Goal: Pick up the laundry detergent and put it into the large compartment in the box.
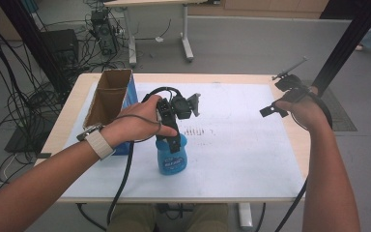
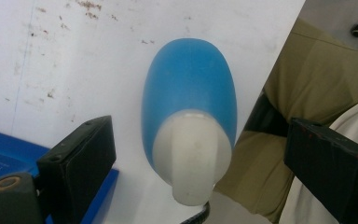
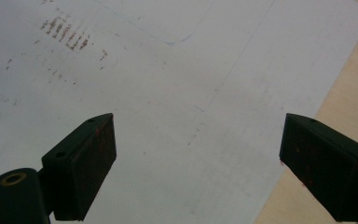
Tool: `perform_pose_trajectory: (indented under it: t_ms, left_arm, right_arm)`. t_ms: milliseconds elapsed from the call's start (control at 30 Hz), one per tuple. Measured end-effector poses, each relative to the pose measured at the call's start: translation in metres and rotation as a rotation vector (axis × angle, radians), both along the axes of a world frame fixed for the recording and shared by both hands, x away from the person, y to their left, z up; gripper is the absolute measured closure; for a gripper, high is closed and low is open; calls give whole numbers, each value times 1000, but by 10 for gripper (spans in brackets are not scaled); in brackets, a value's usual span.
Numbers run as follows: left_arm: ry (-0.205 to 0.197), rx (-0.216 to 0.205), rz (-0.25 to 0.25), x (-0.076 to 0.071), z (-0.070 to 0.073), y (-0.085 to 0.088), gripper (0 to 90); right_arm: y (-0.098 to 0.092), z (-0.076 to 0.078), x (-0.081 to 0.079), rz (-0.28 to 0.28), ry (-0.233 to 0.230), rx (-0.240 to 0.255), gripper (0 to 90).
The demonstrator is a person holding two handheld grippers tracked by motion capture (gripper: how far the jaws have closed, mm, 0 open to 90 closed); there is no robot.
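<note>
A blue bottle with a white cap stands upright on the white sheet, near the table's front. My left gripper points down over its top. In the left gripper view the bottle and its white cap sit between the two black jaws, which stand wide apart and touch neither side. My right gripper hovers open above the right side of the sheet; its view shows its jaws spread over bare sheet with nothing between them.
An open cardboard box with a blue side stands at the table's left, just beside the left hand. The wooden table edge lies close to the right gripper. Cables trail over the floor behind. The person's trousers are at the front edge.
</note>
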State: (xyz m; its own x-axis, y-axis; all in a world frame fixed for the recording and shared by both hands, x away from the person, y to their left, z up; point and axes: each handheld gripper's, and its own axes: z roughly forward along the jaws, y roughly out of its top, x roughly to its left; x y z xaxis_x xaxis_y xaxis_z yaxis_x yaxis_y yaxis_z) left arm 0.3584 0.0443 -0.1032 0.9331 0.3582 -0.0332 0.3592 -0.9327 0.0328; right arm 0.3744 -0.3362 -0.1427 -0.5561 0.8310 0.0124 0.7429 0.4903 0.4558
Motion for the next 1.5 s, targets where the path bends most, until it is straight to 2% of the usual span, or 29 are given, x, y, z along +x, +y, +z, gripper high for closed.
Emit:
perform_pose_trajectory:
  t_ms: [533,1267,1500]
  left_arm:
    - [-3,-2,0,-1,-3,-2,94]
    - [-8,24,3,-2,-20,-9,101]
    - [-11,21,11,-1,-26,-9,106]
  right_arm:
    - [-2,-2,-1,-4,1,4,107]
    - [-1,-7,-1,-2,7,9,107]
    - [-2,-9,0,-2,9,11,107]
